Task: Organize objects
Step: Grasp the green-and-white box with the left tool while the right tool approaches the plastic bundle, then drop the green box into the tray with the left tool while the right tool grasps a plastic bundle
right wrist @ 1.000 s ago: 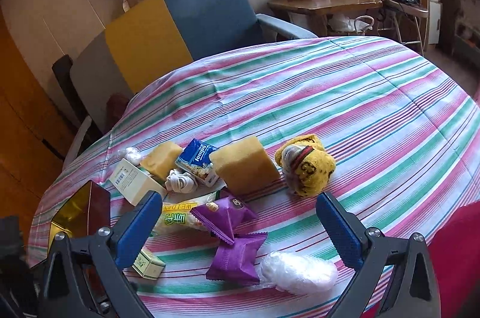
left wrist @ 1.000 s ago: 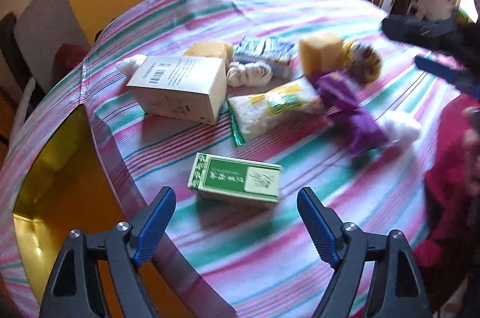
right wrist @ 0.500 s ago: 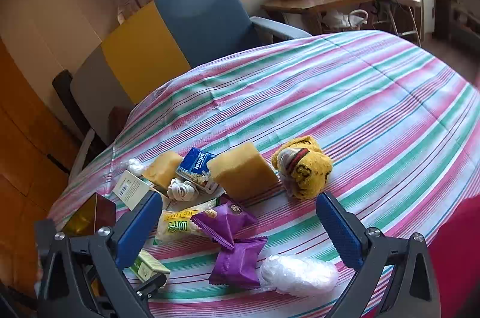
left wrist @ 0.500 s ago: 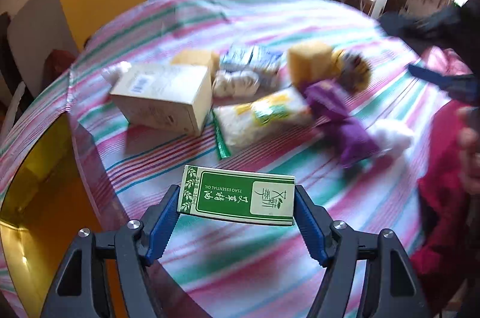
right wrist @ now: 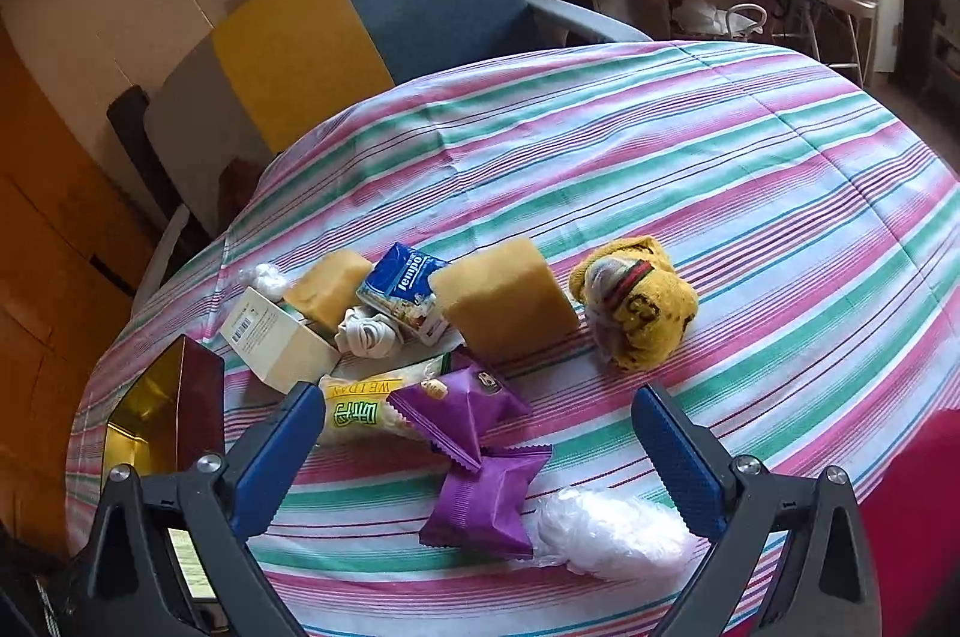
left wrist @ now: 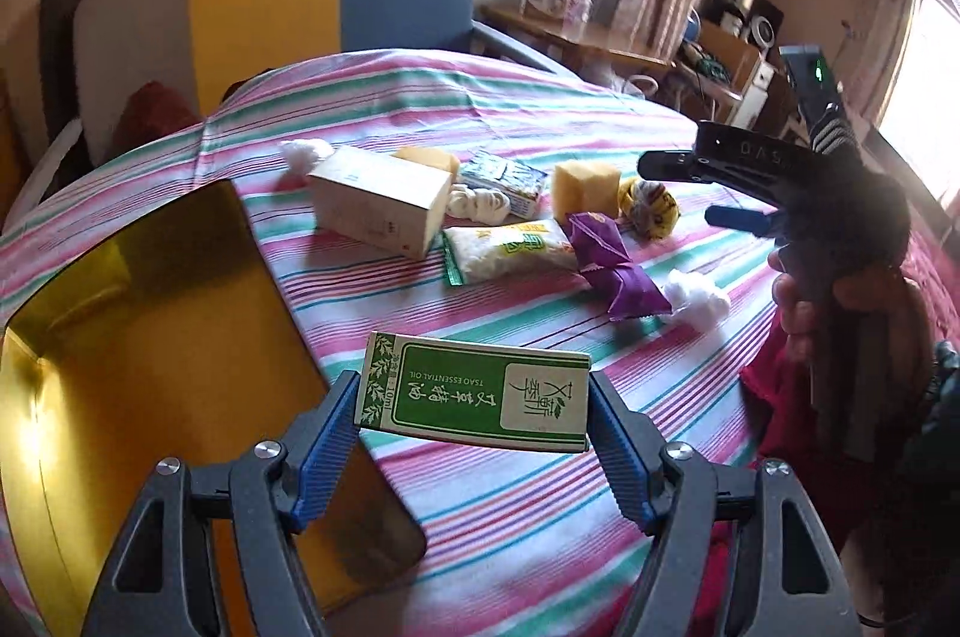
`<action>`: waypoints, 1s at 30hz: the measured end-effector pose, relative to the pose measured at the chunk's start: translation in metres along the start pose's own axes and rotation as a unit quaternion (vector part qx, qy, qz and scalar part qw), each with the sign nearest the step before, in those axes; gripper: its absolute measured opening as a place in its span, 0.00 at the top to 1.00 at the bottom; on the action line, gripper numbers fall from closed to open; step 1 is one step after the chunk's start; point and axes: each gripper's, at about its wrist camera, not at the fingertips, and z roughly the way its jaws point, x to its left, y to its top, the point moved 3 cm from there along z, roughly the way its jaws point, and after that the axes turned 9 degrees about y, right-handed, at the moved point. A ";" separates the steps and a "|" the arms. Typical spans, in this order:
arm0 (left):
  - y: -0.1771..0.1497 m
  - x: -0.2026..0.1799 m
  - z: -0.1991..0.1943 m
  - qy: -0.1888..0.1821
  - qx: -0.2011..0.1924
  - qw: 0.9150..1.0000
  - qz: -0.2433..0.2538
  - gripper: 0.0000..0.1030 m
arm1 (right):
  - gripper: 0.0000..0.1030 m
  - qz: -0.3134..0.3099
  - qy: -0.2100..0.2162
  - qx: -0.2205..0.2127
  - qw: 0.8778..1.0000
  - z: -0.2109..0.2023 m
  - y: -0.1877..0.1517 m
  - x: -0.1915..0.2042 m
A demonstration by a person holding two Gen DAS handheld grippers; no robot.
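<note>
My left gripper (left wrist: 474,412) is shut on a green and white essential oil box (left wrist: 474,400) and holds it lifted above the table, beside the right rim of a gold open box (left wrist: 150,337). My right gripper (right wrist: 480,451) is open and empty, hovering over two purple snack packets (right wrist: 480,463); it also shows in the left wrist view (left wrist: 726,193) at the right. The gold box shows at lower left in the right wrist view (right wrist: 156,415).
On the striped tablecloth (right wrist: 720,169) lie a cream carton (left wrist: 378,205), a rice packet (left wrist: 510,253), two yellow sponges (right wrist: 504,301), a blue tissue pack (right wrist: 402,286), a yellow knit item (right wrist: 636,313) and a white plastic wad (right wrist: 606,529). A blue and yellow chair (right wrist: 372,12) stands behind.
My left gripper closed on the green box and lifted it off the table. The right gripper stayed open and moved slightly nearer the purple packets.
</note>
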 end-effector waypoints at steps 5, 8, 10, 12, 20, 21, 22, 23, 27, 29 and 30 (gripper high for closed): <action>-0.009 0.010 -0.014 0.002 -0.012 1.000 -0.014 0.28 | 0.02 0.047 0.019 0.002 0.999 -0.001 0.001 -0.013; -0.015 0.016 -0.024 0.002 -0.018 1.000 -0.015 0.28 | 0.03 0.052 0.029 0.043 0.997 0.011 -0.003 -0.013; -0.019 0.022 -0.029 0.002 -0.022 1.000 -0.015 0.28 | 0.07 0.044 0.031 0.089 0.995 0.018 -0.007 -0.011; -0.023 0.028 -0.031 0.000 -0.022 1.000 -0.022 0.28 | 0.10 0.027 0.020 0.125 0.992 0.016 -0.007 -0.011; -0.033 0.043 -0.026 -0.012 -0.009 0.998 -0.056 0.28 | 0.28 -0.084 -0.077 0.239 0.964 0.016 -0.019 -0.026; -0.034 0.046 -0.025 -0.010 -0.008 0.998 -0.059 0.28 | 0.28 -0.100 -0.091 0.253 0.958 0.021 -0.026 -0.026; -0.036 0.049 -0.026 -0.007 -0.008 0.998 -0.063 0.28 | 0.40 -0.107 -0.098 0.262 0.954 0.025 -0.030 -0.027; -0.037 0.053 -0.026 -0.005 -0.007 0.998 -0.067 0.28 | 0.52 -0.114 -0.100 0.271 0.950 0.030 -0.033 -0.027; -0.039 0.085 -0.033 0.016 -0.012 0.995 -0.098 0.28 | 0.63 -0.151 -0.127 0.288 0.937 0.042 -0.042 -0.023; -0.040 0.105 -0.036 0.033 -0.014 0.993 -0.112 0.28 | 0.64 -0.162 -0.129 0.287 0.935 0.041 -0.045 -0.021; -0.041 0.118 -0.037 0.045 -0.014 0.992 -0.121 0.28 | 0.64 -0.161 -0.128 0.284 0.937 0.040 -0.046 -0.022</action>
